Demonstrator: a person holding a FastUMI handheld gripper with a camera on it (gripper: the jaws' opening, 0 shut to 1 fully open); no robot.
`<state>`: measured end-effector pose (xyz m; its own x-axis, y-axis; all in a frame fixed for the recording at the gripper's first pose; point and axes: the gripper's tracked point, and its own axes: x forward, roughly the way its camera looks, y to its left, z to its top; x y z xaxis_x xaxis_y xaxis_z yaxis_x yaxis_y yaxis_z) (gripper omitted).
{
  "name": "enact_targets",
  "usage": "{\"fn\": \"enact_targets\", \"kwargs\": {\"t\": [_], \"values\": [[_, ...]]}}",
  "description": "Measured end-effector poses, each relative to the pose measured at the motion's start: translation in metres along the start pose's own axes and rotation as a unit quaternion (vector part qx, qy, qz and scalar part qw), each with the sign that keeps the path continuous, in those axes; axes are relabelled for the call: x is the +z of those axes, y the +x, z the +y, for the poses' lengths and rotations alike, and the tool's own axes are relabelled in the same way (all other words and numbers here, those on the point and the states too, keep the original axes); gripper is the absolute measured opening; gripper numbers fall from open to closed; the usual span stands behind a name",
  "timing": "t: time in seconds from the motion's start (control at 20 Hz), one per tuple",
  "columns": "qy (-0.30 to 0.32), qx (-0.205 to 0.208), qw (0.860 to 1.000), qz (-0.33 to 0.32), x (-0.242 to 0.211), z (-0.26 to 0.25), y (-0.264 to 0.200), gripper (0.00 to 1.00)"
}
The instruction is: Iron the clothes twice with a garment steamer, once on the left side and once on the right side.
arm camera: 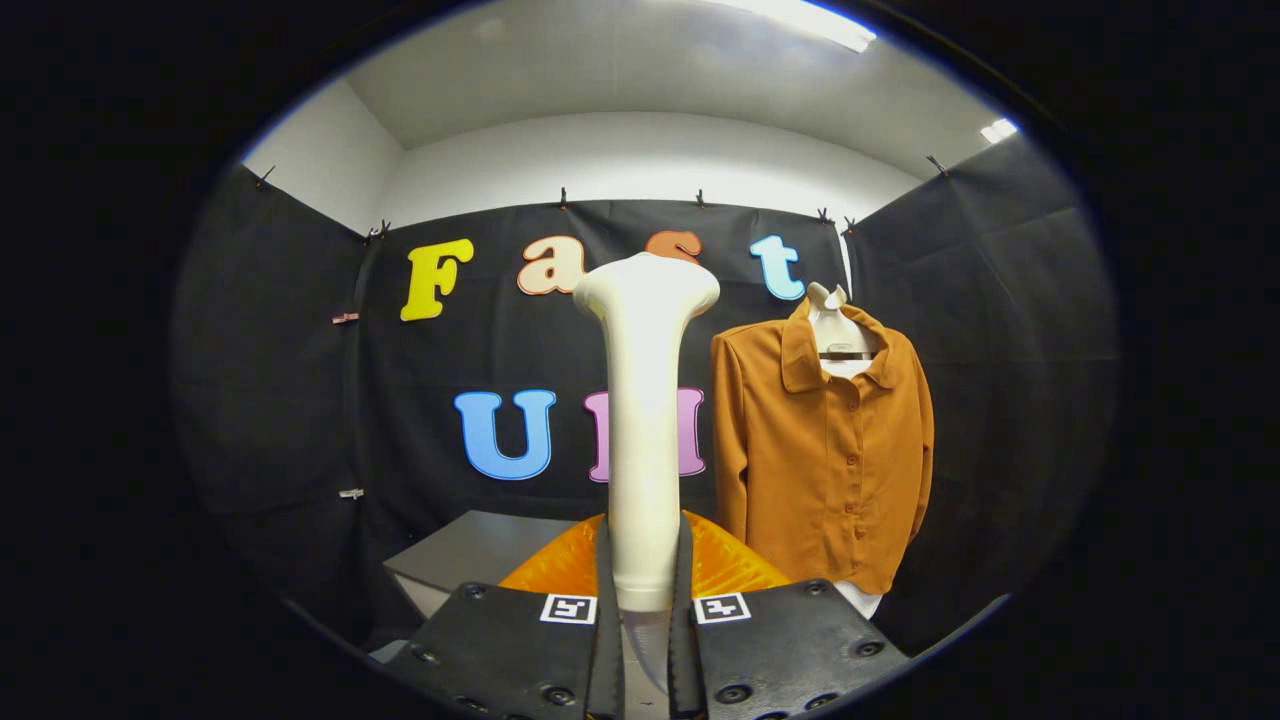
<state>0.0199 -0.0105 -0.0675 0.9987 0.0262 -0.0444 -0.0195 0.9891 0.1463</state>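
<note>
Jaws clamped on upright white steamer [643,420] — orange shirt [820,450] apart, beyond, rightward

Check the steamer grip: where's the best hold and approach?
Judging by this view, the current hold looks right: the gripper is shut on the garment steamer at the low end of its straight handle, fingers from either side. The wide head on top stays free to face the orange shirt.

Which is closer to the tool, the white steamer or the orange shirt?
The steamer. It stands upright between the two fingers of the tool, which press on its handle. The shirt hangs farther off, beyond the fingers and to the steamer's right.
</note>
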Motion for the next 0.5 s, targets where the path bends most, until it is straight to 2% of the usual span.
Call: {"fn": "enact_targets", "kwargs": {"t": [0.5], "values": [[-0.005,0.004,1.000,0.013,-0.018,0.007,0.000,0.21]]}}
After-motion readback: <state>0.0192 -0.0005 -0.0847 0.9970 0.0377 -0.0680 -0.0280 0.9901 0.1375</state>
